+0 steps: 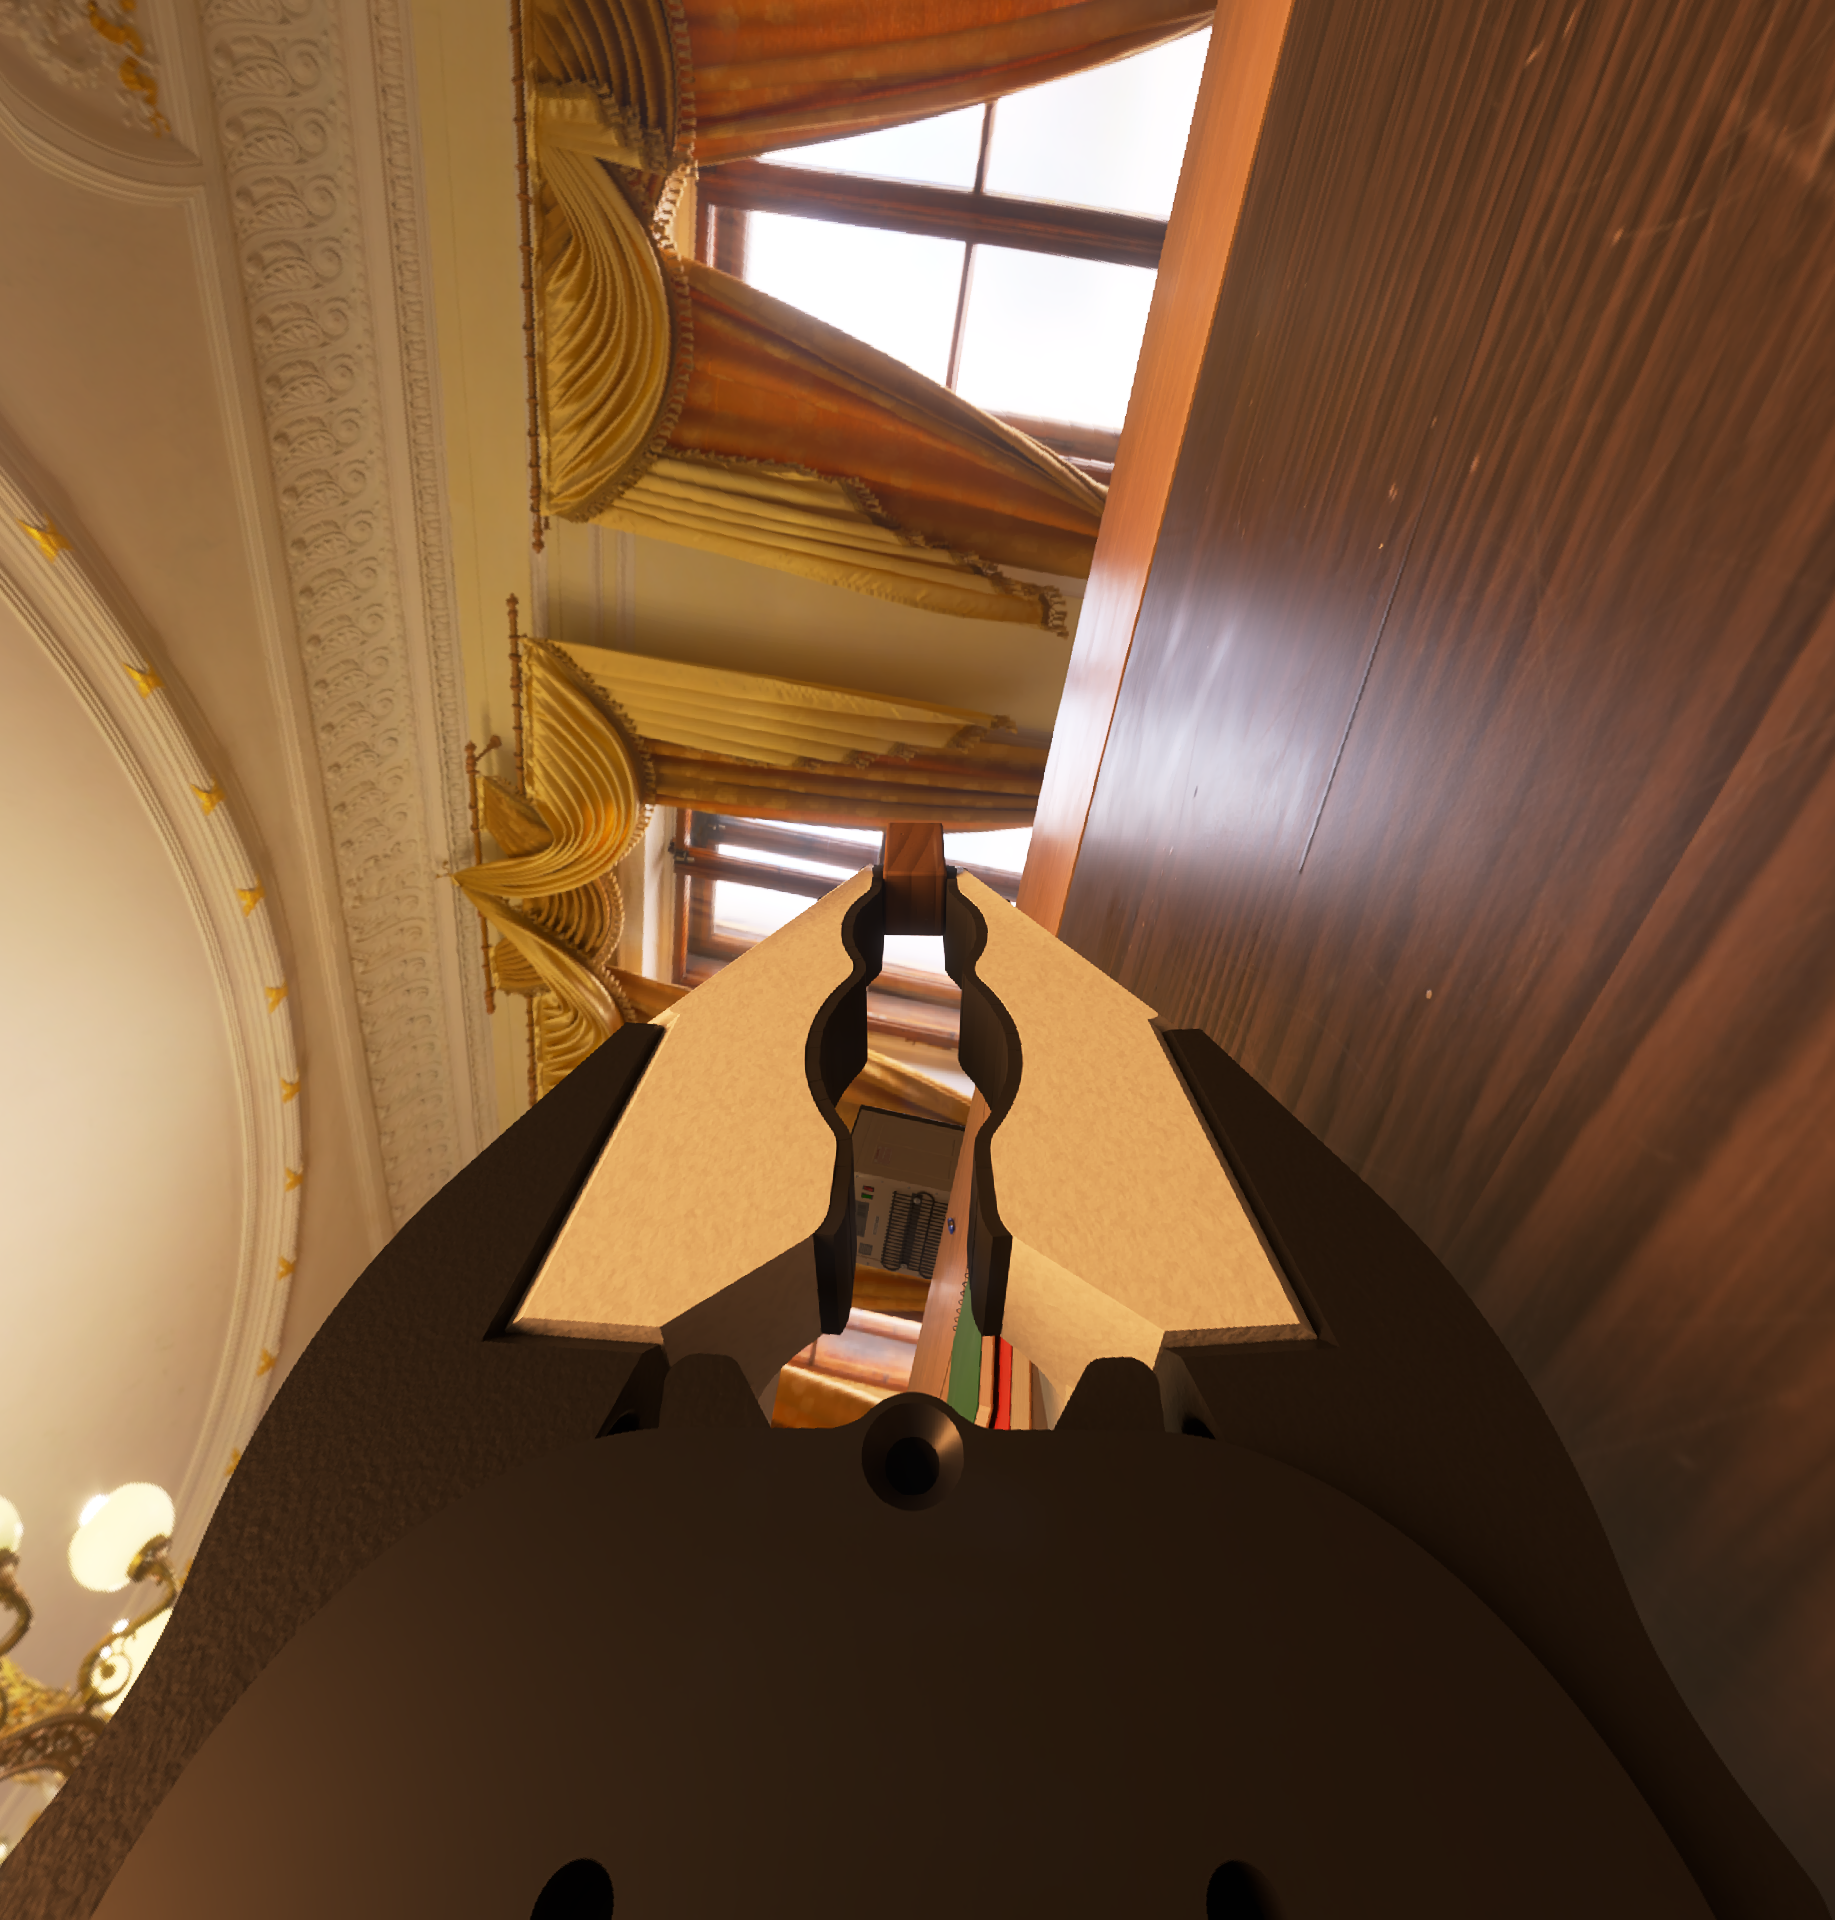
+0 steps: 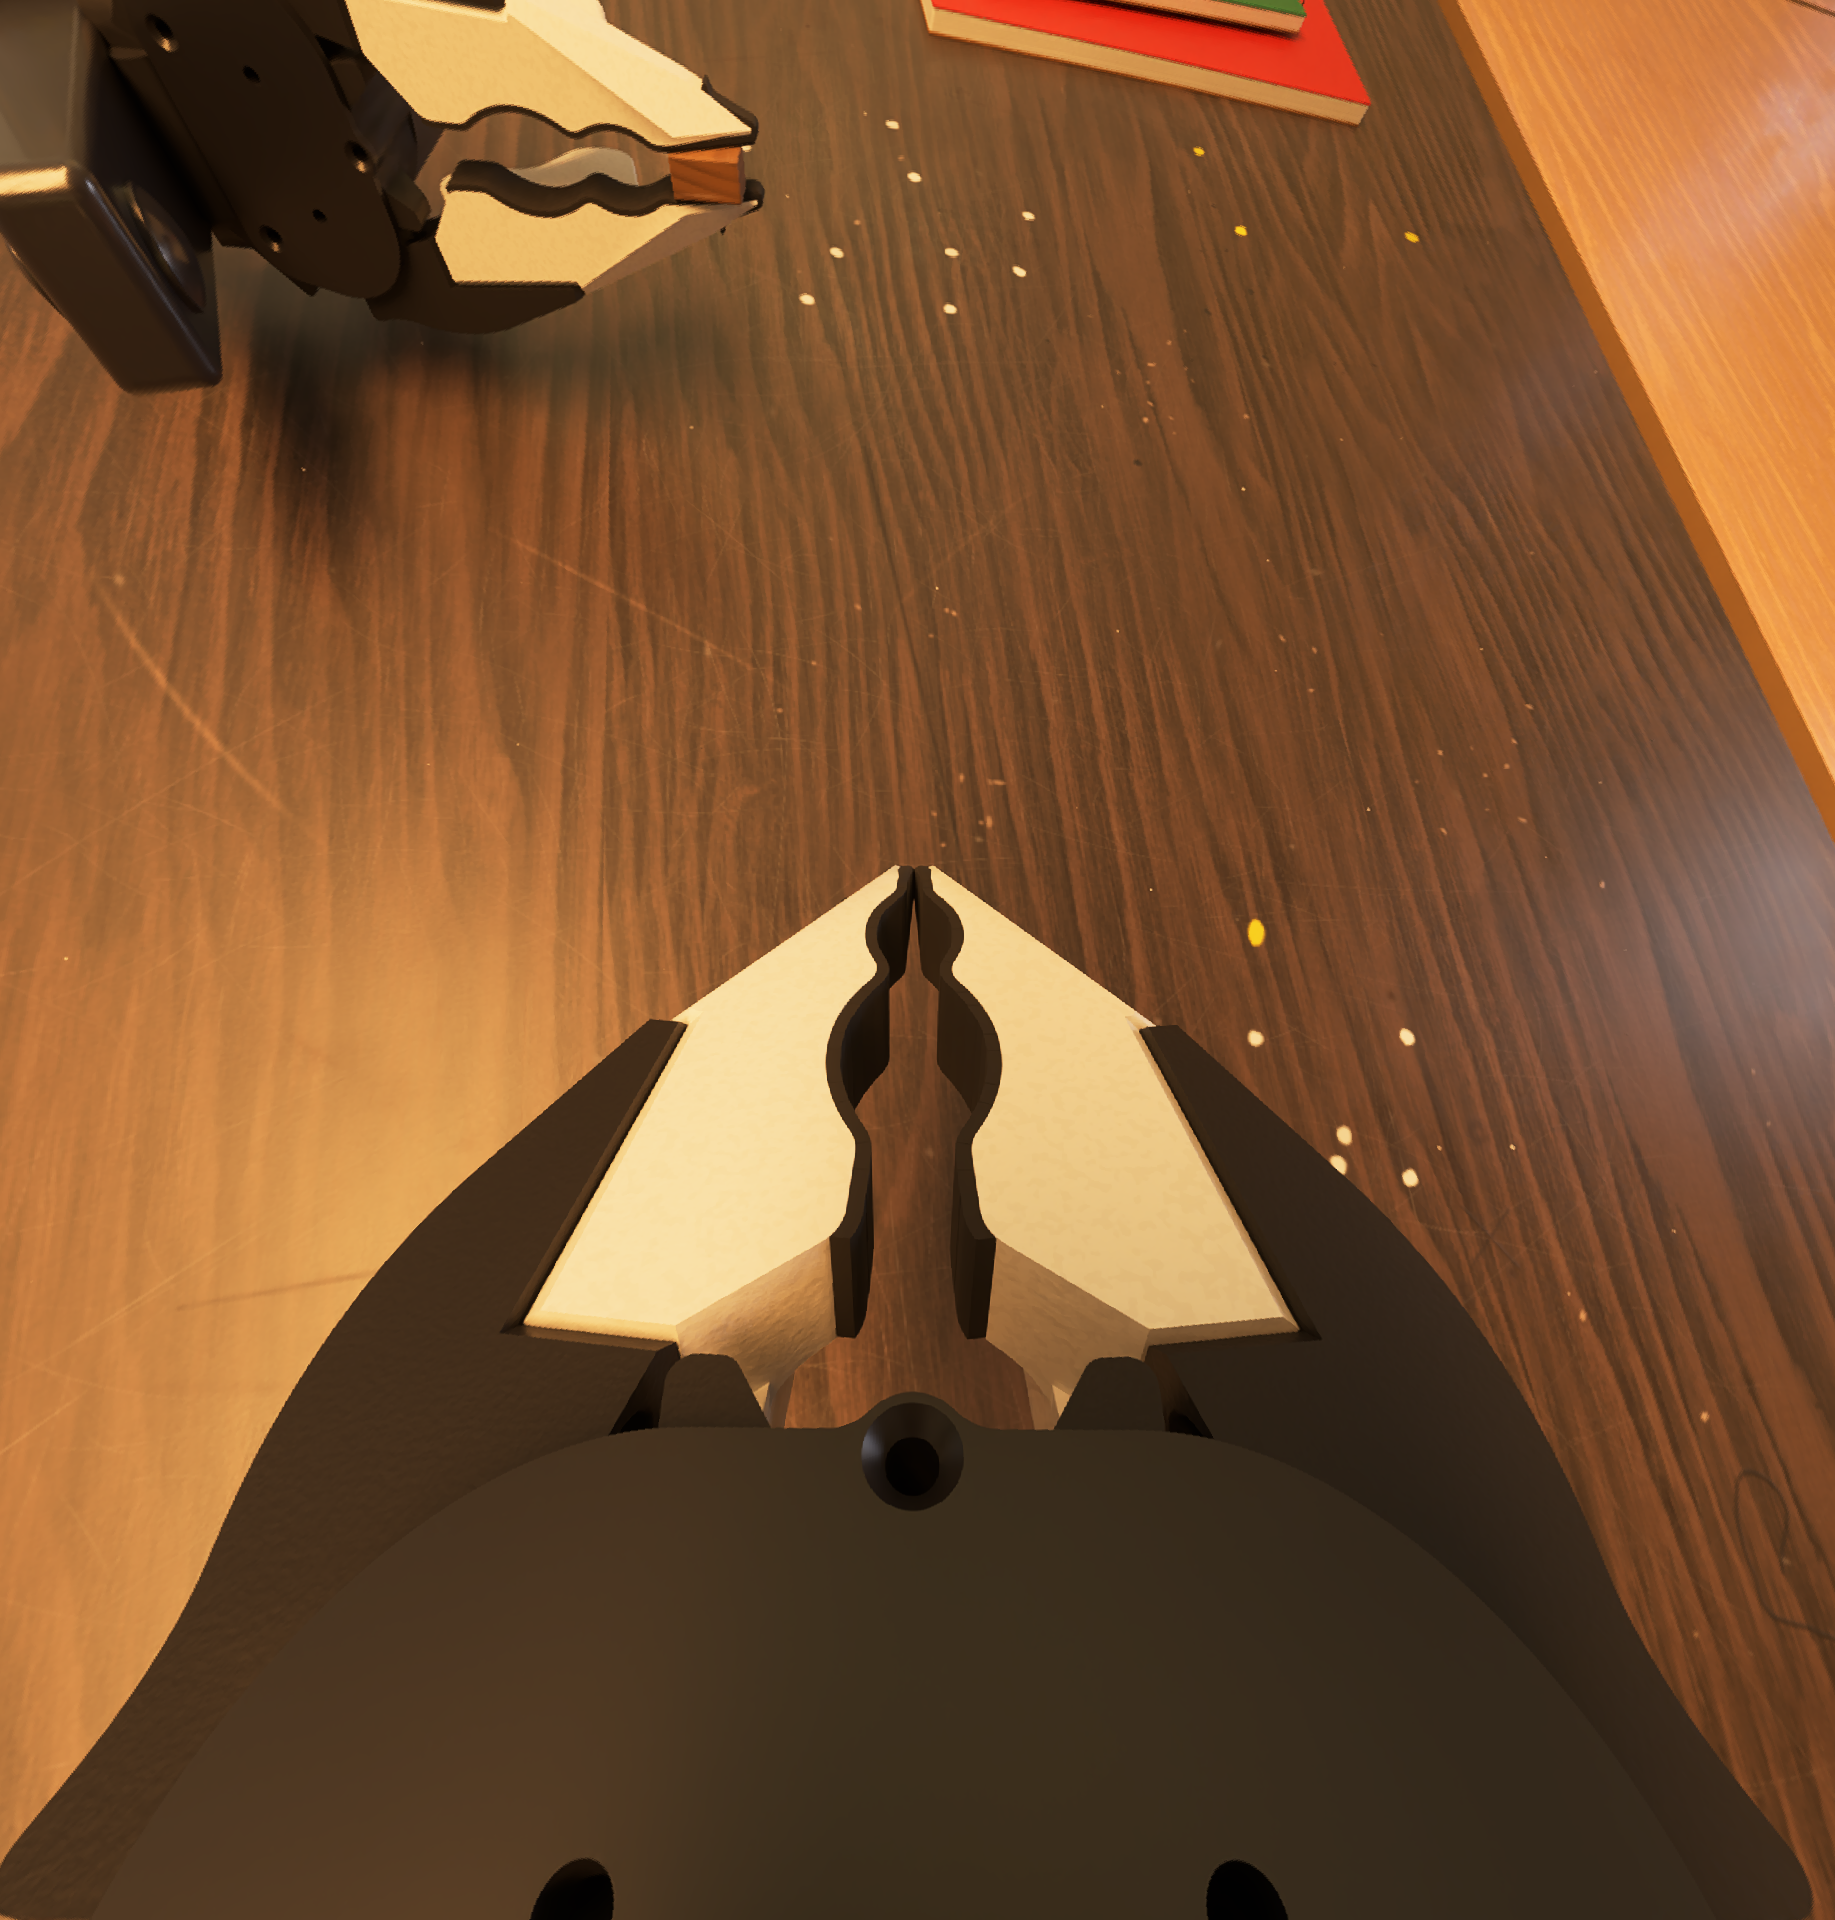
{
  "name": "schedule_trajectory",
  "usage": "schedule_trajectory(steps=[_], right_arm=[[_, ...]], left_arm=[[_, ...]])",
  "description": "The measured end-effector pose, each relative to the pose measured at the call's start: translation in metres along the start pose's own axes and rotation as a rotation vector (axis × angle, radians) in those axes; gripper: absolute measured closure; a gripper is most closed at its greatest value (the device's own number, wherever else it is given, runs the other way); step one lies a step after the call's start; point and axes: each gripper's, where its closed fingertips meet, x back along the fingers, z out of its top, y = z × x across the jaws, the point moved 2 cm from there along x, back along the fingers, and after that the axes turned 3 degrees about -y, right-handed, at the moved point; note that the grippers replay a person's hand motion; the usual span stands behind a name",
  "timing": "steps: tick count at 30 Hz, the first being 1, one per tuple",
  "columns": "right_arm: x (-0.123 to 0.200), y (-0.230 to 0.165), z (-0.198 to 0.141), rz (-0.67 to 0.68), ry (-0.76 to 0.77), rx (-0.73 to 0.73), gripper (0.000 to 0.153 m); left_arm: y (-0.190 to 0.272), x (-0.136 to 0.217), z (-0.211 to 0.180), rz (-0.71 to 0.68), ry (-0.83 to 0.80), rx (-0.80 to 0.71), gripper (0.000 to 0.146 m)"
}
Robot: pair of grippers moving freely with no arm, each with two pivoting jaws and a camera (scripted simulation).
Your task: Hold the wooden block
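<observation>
My left gripper (image 1: 913, 883) is shut on a small brown wooden block (image 1: 913, 871), pinched at the fingertips. The gripper is rolled on its side, so the dark wooden table (image 1: 1515, 727) runs up the right of its view. In the right wrist view the left gripper (image 2: 741, 166) shows at the top left, held a little above the table (image 2: 684, 623) with the wooden block (image 2: 707, 175) between its tips. My right gripper (image 2: 913, 878) is shut and empty, low over the table, well apart from the block.
A stack of flat books, red (image 2: 1183, 52) under green, lies at the table's far edge. A lighter orange wooden strip (image 2: 1723, 312) runs along the table's right side. A grey box (image 1: 908, 1184) and curtained windows (image 1: 944, 281) show beyond the left gripper.
</observation>
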Motion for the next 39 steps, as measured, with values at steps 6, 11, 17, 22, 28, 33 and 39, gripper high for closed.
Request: schedule_trajectory(steps=[6,11,17,22,28,33,39], right_arm=[[0.000,0.002,-0.003,-0.008,-0.010,0.000,0.153],[-0.001,0.002,-0.005,-0.012,-0.022,0.002,0.153],[-0.002,0.002,-0.006,-0.014,-0.033,0.006,0.153],[-0.003,0.003,-0.009,-0.019,-0.047,0.005,0.153],[0.004,0.010,-0.016,-0.047,-0.063,-0.014,0.153],[0.016,0.020,-0.025,-0.102,-0.088,-0.049,0.152],[0.026,0.027,-0.029,-0.145,-0.081,-0.071,0.147]], left_arm=[[0.002,0.001,0.002,-0.014,0.006,-0.001,0.136],[0.003,0.001,0.002,-0.021,0.009,-0.007,0.136],[0.004,0.001,0.002,-0.024,0.010,-0.009,0.136],[0.004,0.001,0.003,-0.023,0.014,-0.013,0.136],[0.005,0.001,0.005,-0.027,0.021,-0.022,0.136],[0.006,0.002,0.007,-0.030,0.026,-0.029,0.136],[0.004,0.001,0.005,-0.024,0.016,-0.021,0.136]])
